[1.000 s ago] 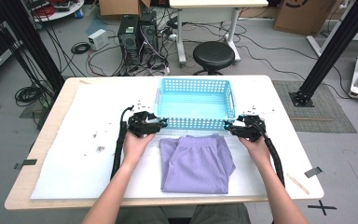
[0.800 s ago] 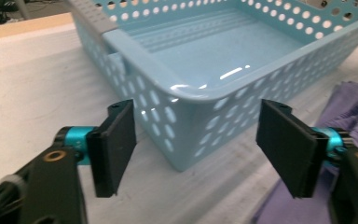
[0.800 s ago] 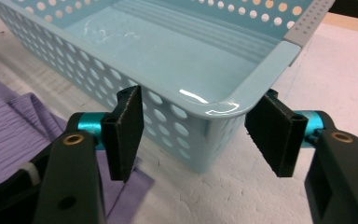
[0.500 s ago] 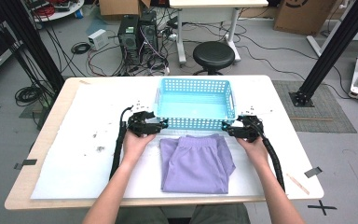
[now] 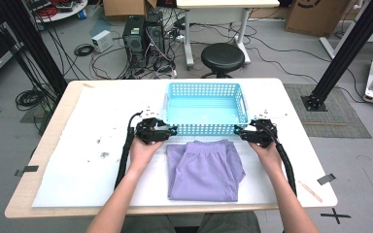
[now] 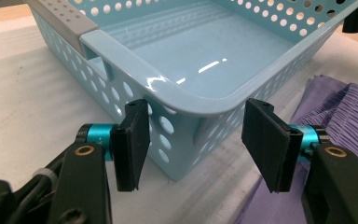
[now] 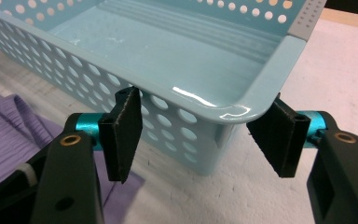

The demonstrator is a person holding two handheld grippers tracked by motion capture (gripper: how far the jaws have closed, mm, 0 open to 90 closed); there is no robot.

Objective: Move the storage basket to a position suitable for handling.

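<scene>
A light blue perforated basket point(image 5: 206, 129) stands empty at the middle back of the table. In front of it lies a folded purple garment point(image 5: 204, 170). My left gripper point(image 5: 172, 130) is at the basket's near left corner. In the left gripper view the left gripper point(image 6: 196, 140) has just been closing, and its pads meet the basket's point(image 6: 121, 51) corner. My right gripper point(image 5: 238, 131) is at the near right corner. In the right gripper view the right gripper point(image 7: 198, 135) has also been closing, and the basket's point(image 7: 242, 93) corner sits between its pads with a slight gap.
A white sheet point(image 5: 77, 170) covers the tabletop, with open room left and right of the garment. Behind the table on the floor are a black stool point(image 5: 222, 56), computer towers point(image 5: 143, 34) and cables. A tape strip point(image 5: 326, 178) lies near the table's right edge.
Both hands stay at the basket's near corners. The basket and the garment lie where they were.
</scene>
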